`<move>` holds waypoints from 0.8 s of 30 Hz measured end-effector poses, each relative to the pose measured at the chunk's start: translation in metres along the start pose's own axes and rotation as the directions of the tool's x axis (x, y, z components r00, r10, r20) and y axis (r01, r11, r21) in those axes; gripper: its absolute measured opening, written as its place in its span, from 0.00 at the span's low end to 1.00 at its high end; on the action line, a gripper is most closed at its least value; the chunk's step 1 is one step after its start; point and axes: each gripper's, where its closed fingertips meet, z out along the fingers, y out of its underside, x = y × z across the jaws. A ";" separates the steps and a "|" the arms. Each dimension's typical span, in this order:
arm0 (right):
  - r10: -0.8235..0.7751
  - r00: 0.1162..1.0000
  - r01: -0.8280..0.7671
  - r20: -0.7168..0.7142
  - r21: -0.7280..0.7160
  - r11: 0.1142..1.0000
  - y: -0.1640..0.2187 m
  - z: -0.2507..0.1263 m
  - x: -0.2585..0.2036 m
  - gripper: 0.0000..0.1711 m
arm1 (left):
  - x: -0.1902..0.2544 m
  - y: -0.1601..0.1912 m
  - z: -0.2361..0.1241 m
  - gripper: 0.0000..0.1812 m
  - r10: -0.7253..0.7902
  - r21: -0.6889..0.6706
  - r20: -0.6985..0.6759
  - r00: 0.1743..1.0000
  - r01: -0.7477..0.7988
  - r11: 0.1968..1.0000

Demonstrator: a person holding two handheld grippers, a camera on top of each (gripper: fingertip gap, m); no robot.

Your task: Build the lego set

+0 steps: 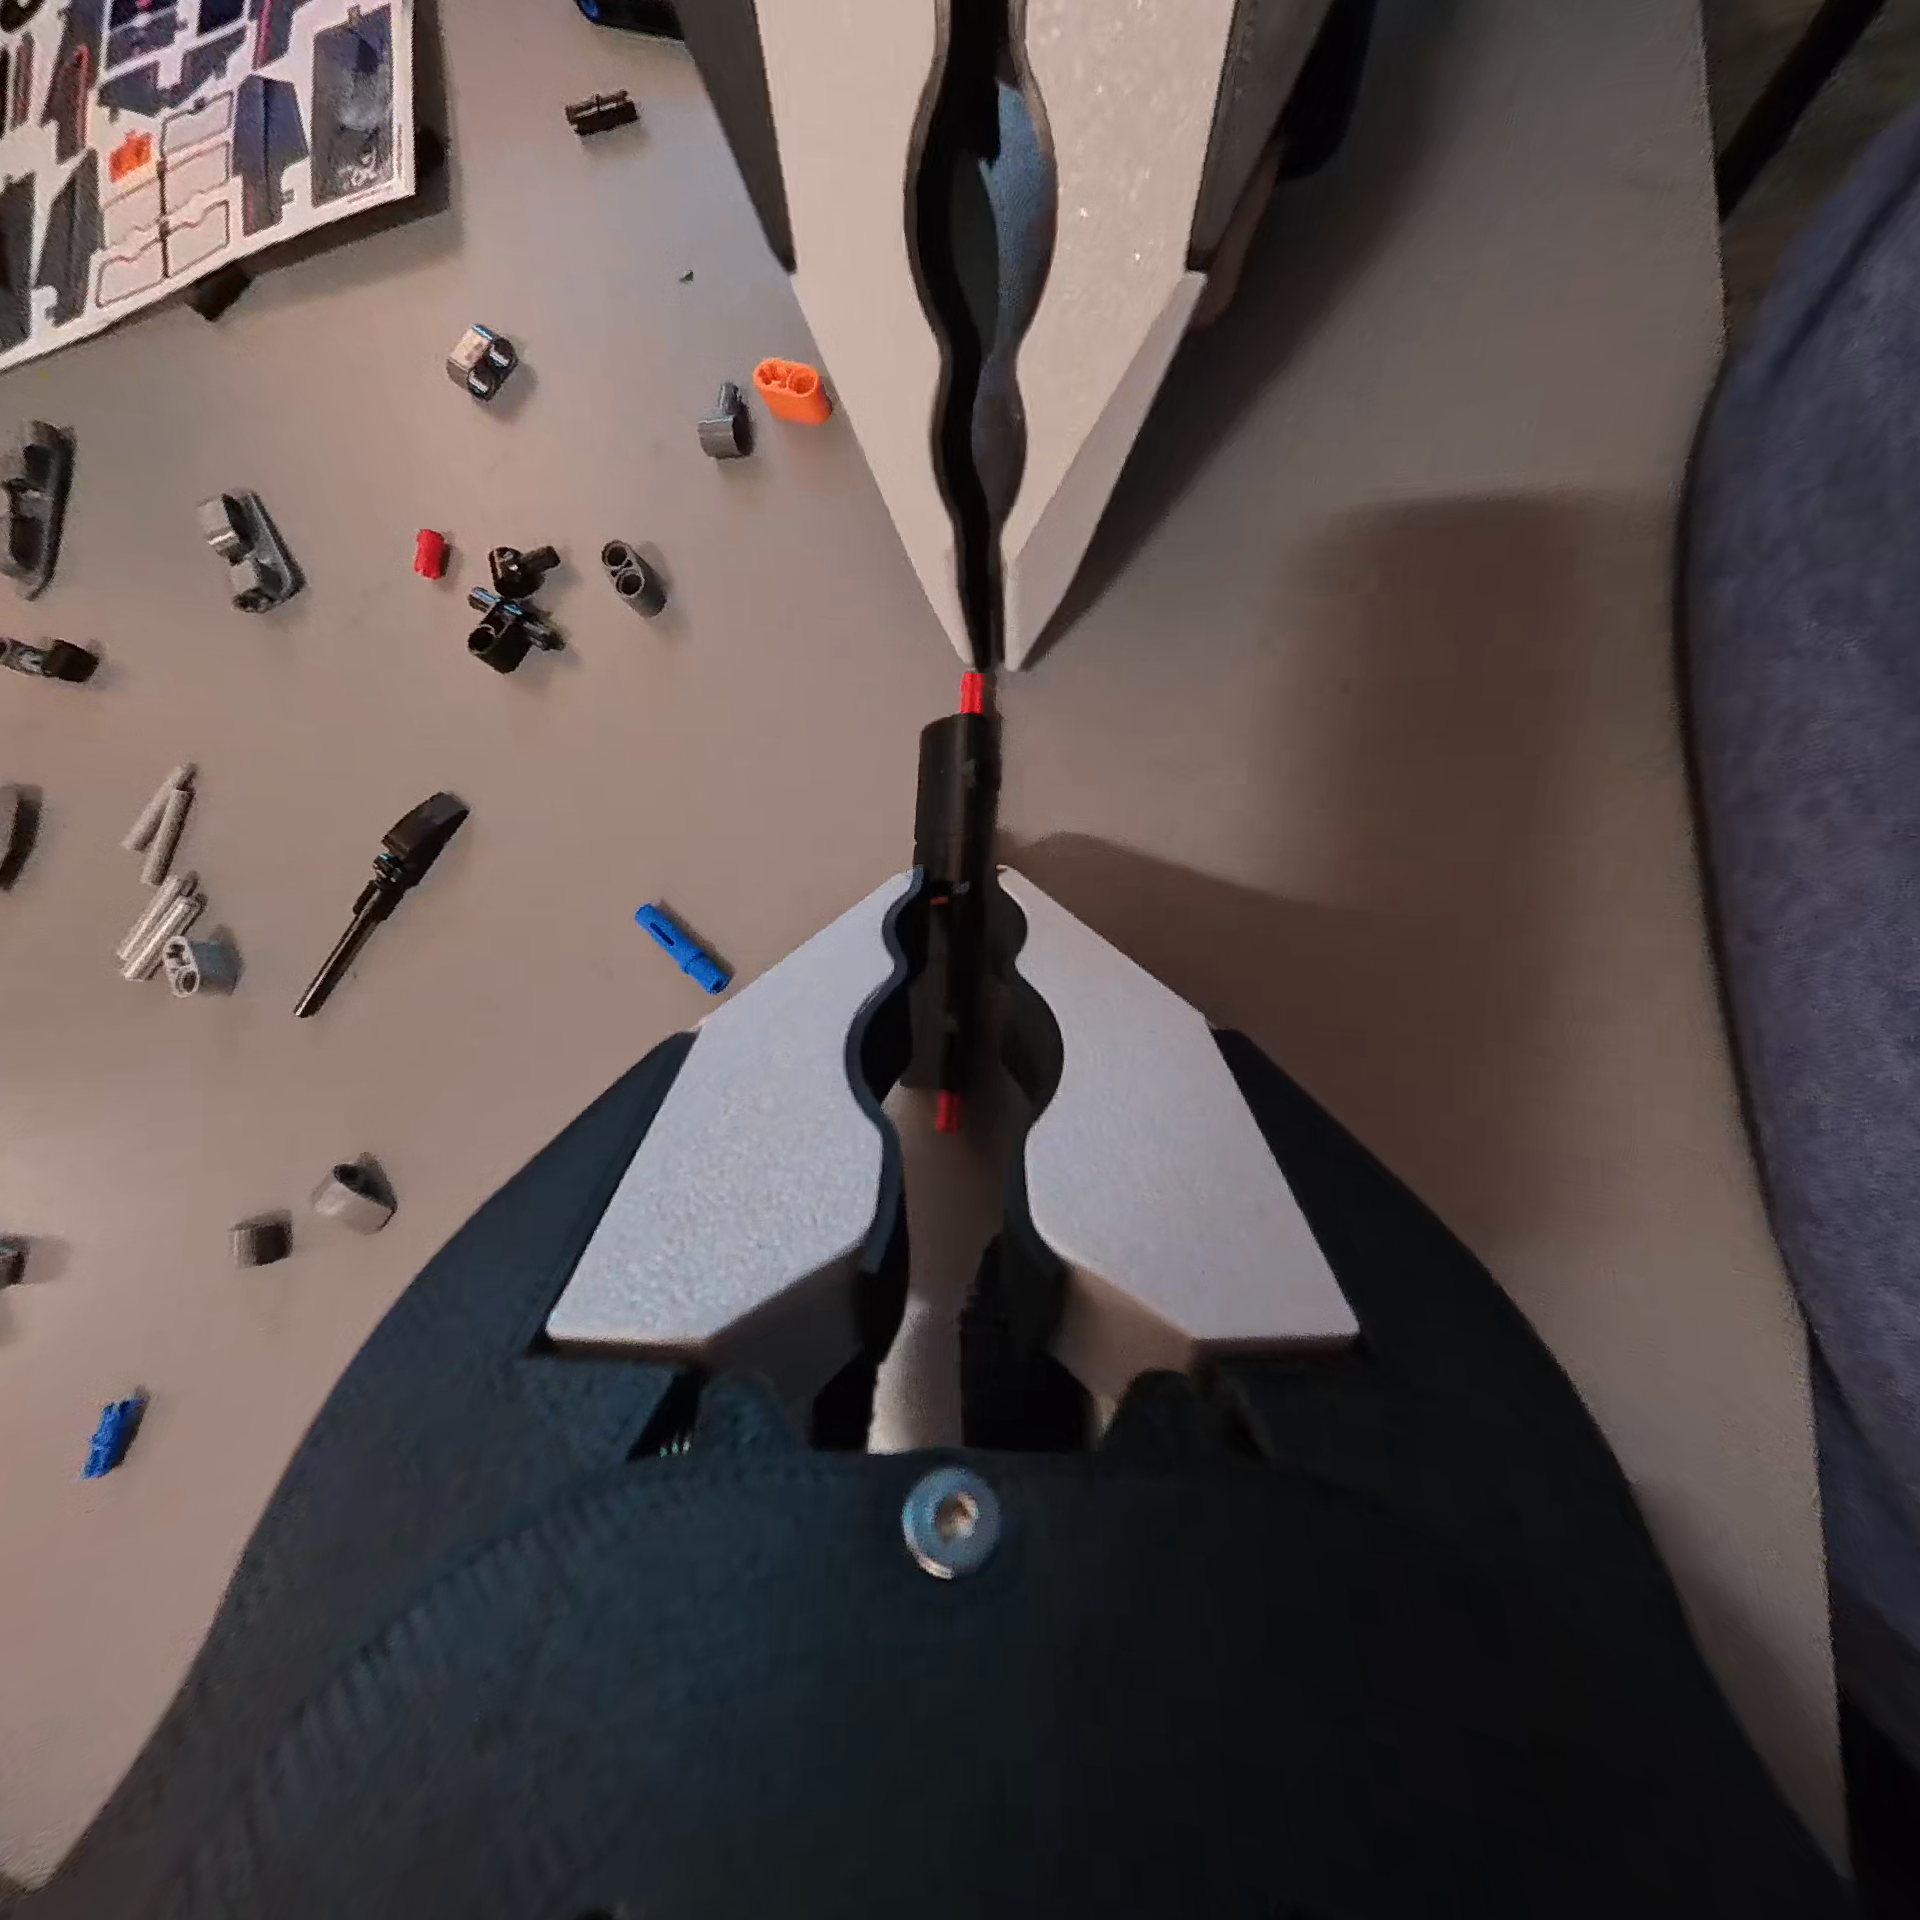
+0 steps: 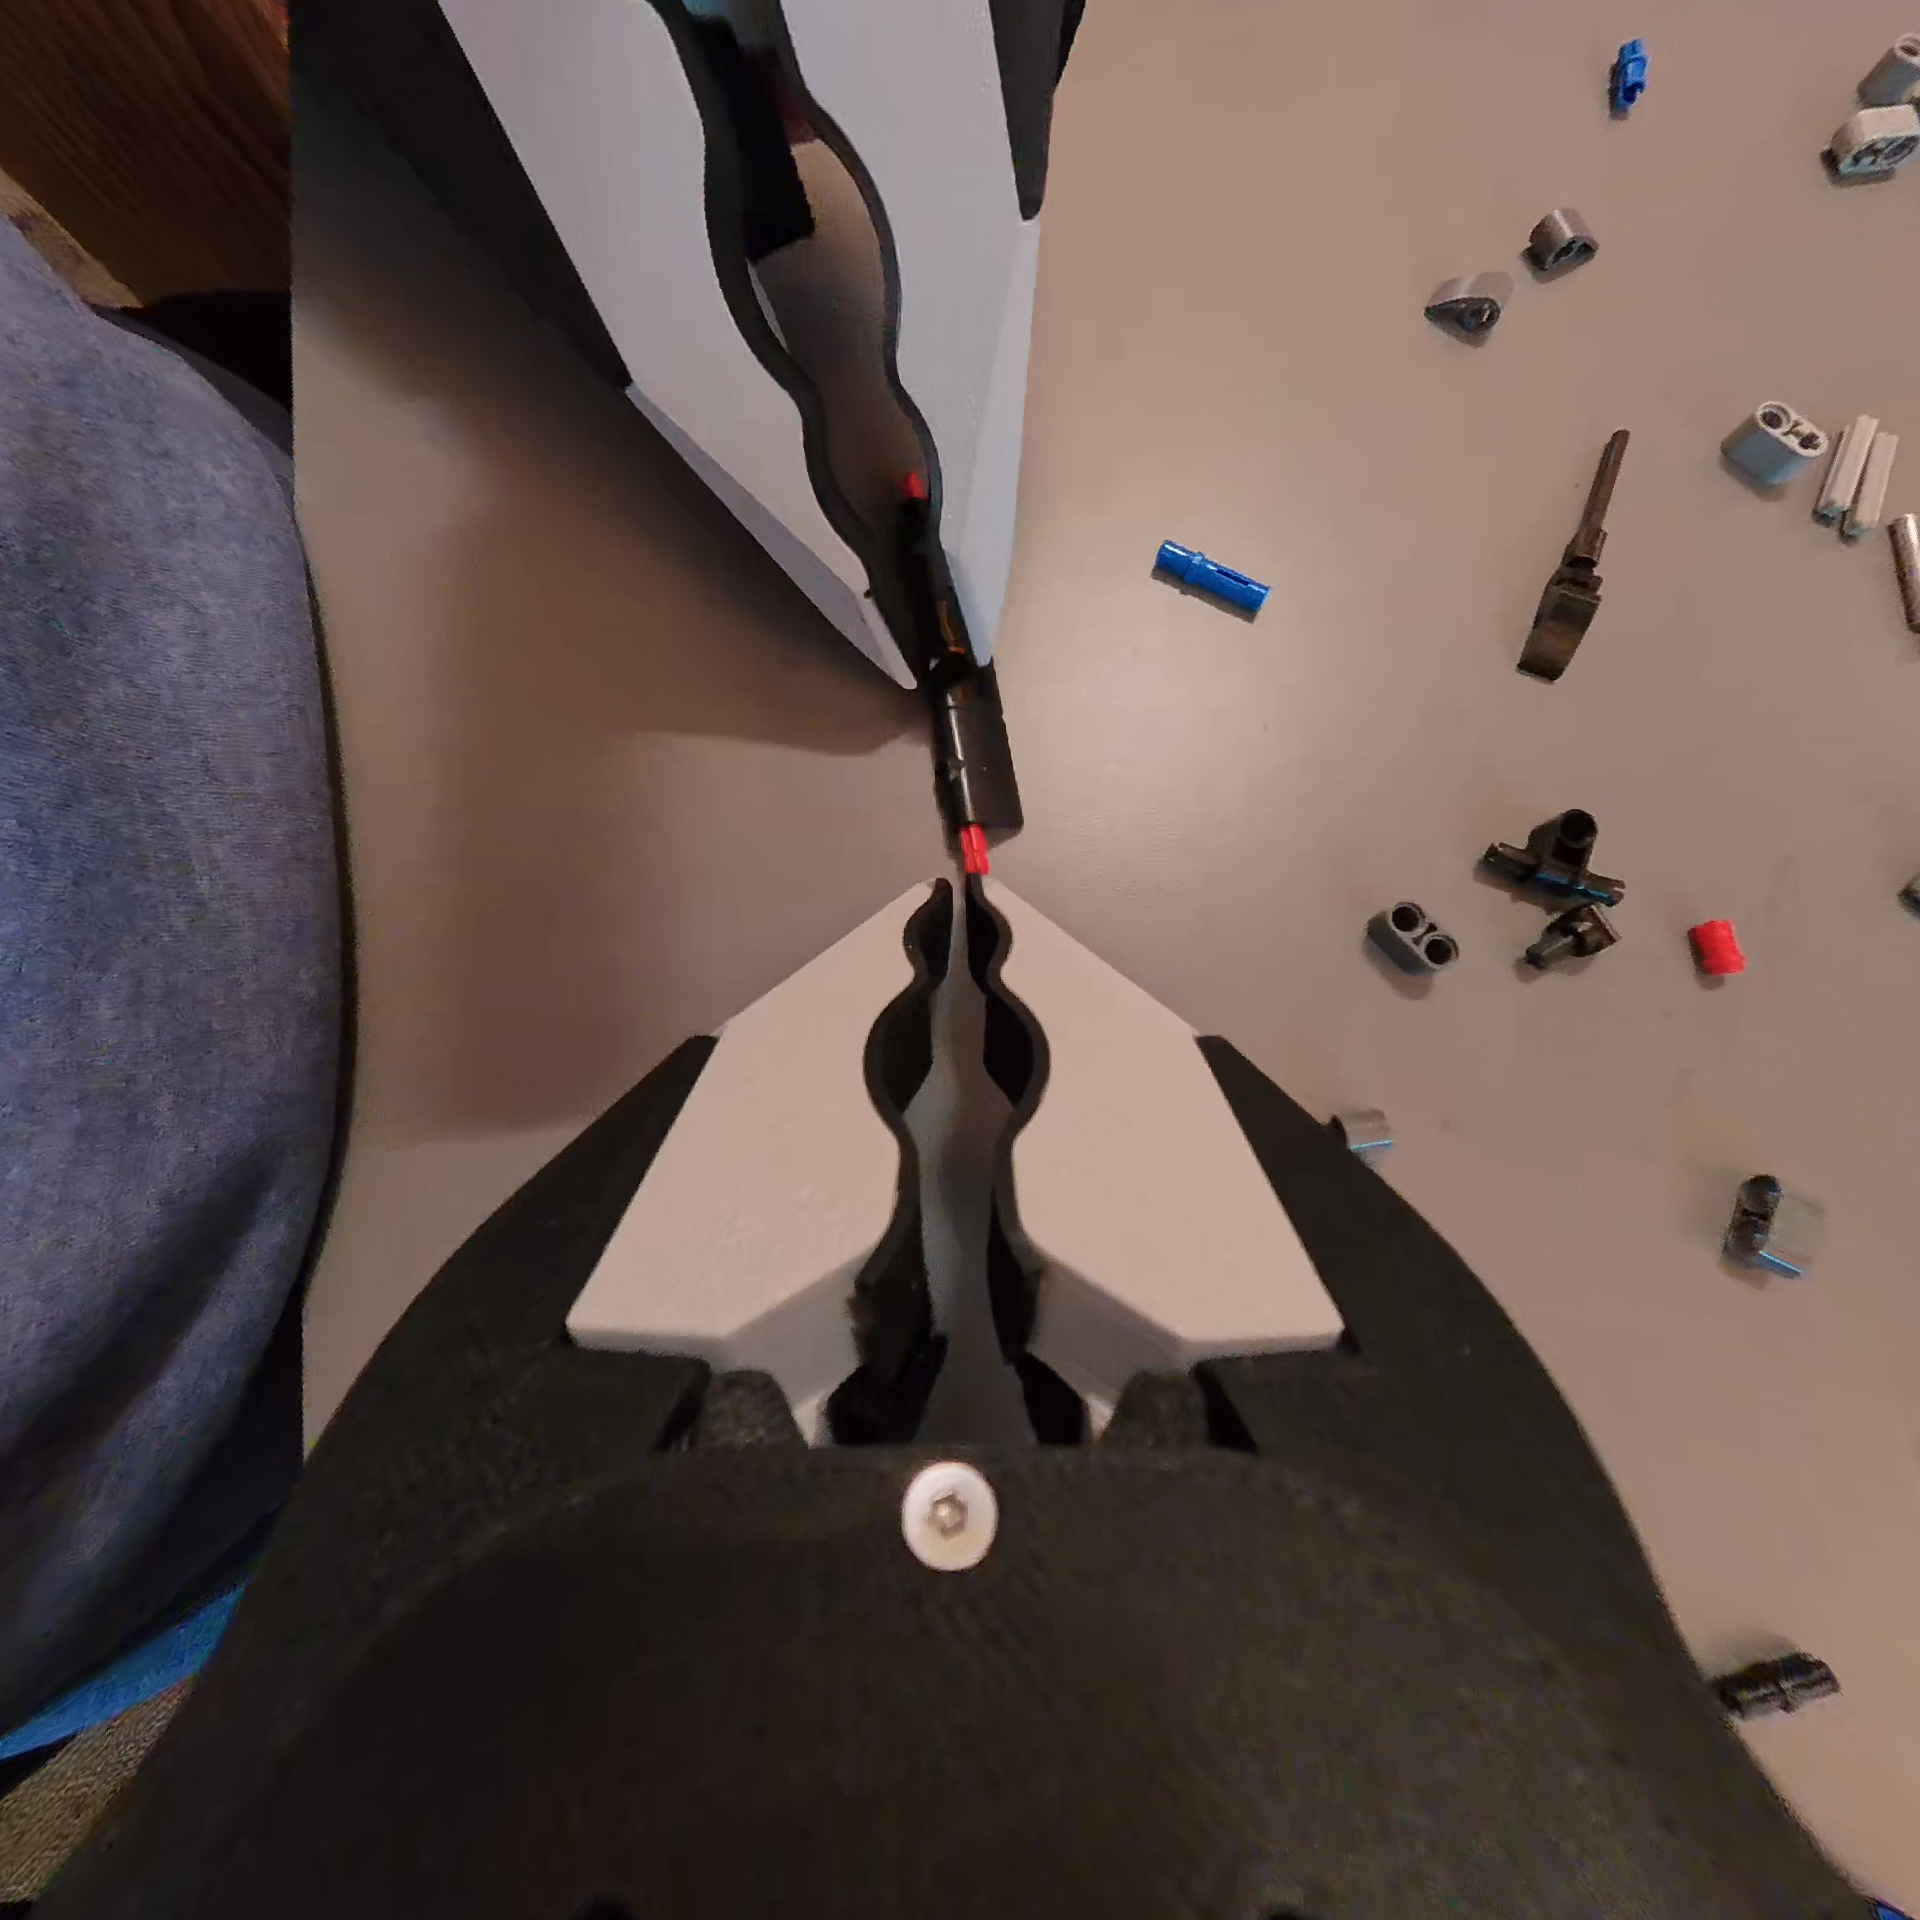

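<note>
left gripper [image 1: 954, 883] clamps the black connector assembly [image 1: 956, 800] steady, so the right gripper [image 2: 961, 883], nearly closed, can pinch its red axle tip [image 2: 971, 849].

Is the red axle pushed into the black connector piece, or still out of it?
In. The thin red axle pokes from both ends of the black connector piece, which the left gripper holds.

left hand-held gripper [image 1: 954, 883]: grainy matt plastic, metal screw
surface [image 1: 1299, 727]: smooth matt grey
black piece [image 1: 956, 790]: glossy plastic
cloth [image 1: 1829, 727]: blue woven
</note>
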 end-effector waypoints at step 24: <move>-0.057 0.998 0.058 0.034 -0.010 0.998 0.001 -0.003 0.009 0.00 | 0.001 -0.003 0.004 0.03 -0.011 0.004 -0.060 0.998 0.011 1.000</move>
